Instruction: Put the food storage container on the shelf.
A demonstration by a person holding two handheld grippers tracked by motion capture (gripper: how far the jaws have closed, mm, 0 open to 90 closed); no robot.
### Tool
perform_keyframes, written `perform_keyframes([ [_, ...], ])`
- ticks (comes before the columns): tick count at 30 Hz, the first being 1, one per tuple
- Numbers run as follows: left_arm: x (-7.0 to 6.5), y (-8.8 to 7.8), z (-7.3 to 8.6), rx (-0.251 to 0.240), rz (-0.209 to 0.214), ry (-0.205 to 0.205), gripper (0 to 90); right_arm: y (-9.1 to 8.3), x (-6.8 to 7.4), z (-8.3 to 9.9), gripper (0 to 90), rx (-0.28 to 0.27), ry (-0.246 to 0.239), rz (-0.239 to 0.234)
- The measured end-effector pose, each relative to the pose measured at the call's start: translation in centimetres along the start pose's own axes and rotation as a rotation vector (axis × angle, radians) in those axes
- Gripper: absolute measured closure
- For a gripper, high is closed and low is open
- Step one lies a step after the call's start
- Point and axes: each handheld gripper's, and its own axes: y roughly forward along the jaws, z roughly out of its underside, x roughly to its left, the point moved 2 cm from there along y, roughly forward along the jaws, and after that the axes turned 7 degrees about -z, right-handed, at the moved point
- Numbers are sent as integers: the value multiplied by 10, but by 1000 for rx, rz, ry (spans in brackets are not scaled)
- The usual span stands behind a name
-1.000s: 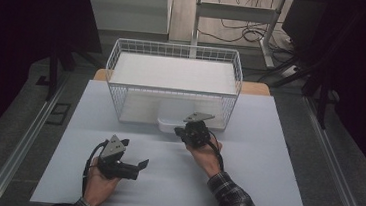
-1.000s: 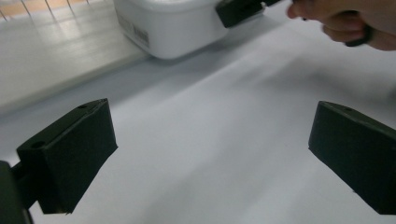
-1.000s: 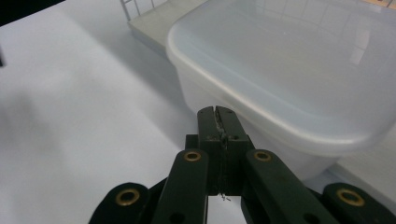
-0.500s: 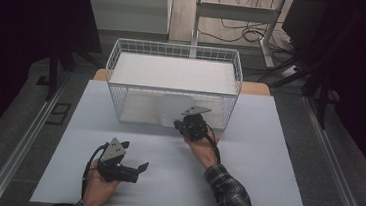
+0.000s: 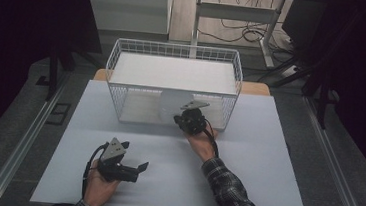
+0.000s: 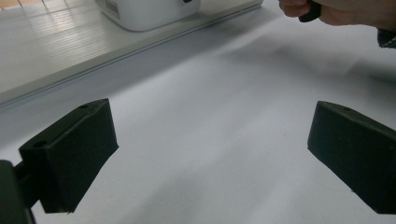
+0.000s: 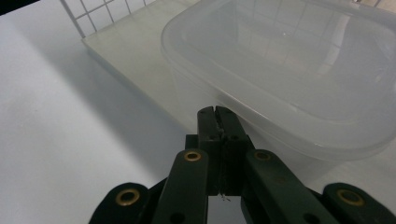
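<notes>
Right gripper (image 5: pixel 185 117) jaws pressed together, nothing between them. Tips sit right at the near rim of the translucent plastic container (image 7: pixel 289 74), touching or a hair off, can't tell which. The container stands just ahead of those jaws, against the front of the white wire basket (image 5: pixel 172 84), on the basket's pale base board. Its long axis looks to run across the jaw line, roughly parallel to the basket front. My read: next move is a nudge or a grab at that rim, and the jaws would need to part first for a grab.

Left gripper (image 5: pixel 124 167) rests low on the white surface (image 5: pixel 266 155), jaws wide apart, empty, well away from the container. Right hand is clearly the nearer one.

No readable brand or label; a sticker on the container in the left gripper view is too blurred.
</notes>
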Motion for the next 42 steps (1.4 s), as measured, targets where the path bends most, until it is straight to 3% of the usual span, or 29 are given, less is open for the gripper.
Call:
perform_keyframes([
  [10,0,1,0,14,2,2,18,3,-2,-1,875,-2,8,3],
  [13,1,2,1,22,9,-6,18,1,0,-1,827,-5,4,-1],
  [20,1,2,1,23,3,2,18,-8,4,-1,632,-32,11,-34],
  [31,2,3,2,26,4,-3,18,-21,10,2,460,-27,-5,-41],
  [36,3,3,3,28,6,-5,18,-37,18,4,353,-21,-29,-59],
  [37,3,3,3,28,7,-3,17,-45,22,6,289,-22,-31,-73],
  [41,3,3,2,20,23,2,16,-58,28,12,208,-23,-42,-85],
  [42,2,3,2,19,22,7,15,-67,32,17,153,-17,-55,-79],
])
